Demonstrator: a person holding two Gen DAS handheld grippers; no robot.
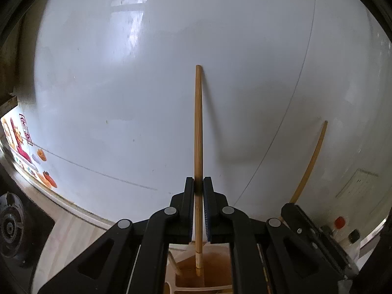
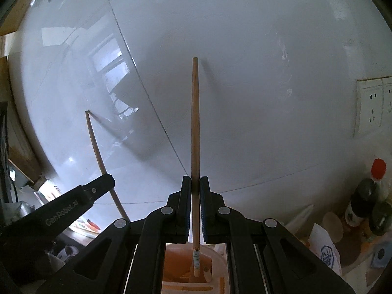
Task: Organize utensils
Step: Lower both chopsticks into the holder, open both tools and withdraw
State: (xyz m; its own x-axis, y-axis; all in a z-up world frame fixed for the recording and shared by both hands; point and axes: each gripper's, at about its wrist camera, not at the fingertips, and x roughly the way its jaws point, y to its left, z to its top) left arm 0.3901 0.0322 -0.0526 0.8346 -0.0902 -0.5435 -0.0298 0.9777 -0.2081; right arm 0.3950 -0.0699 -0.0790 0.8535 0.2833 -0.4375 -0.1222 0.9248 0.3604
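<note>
Utensil holder [image 1: 215, 276]: nearest thing in both wrist views, directly below the grippers; pale rim, orange-brown inside; seen again at [image 2: 215, 267] in the right wrist view
Left gripper [image 1: 198, 186]: above the holder, clenched on the left chopstick [image 1: 198, 127]; black fingers with blue pads pressed against the stick on both sides
Left chopstick: upright, lower end dipping into the holder's opening, upper end rising in front of the wall; in the right wrist view it shows as a curved stick [image 2: 98, 152] left of the holder
Right gripper [image 2: 195, 186]: above the holder, grasping the right chopstick [image 2: 195, 122]; jaws closed tight on its shaft
Right chopstick: upright, its patterned lower end inside the holder; in the left wrist view it appears as a curved stick [image 1: 312, 156] right of the holder
Gripper spacing: side by side over the holder; the left one's black finger, lettered, shows at the right view's lower left [image 2: 80, 198]
Bottles [image 2: 367, 193]: right of the holder, dark, one with a red cap
Wall socket [image 2: 372, 107]: right of the holder, farther back, on the wall
White wall [image 1: 122, 85]: behind the holder; glossy, with window reflections
Stickers [image 1: 22, 134]: far left of the holder, low on the wall
</note>
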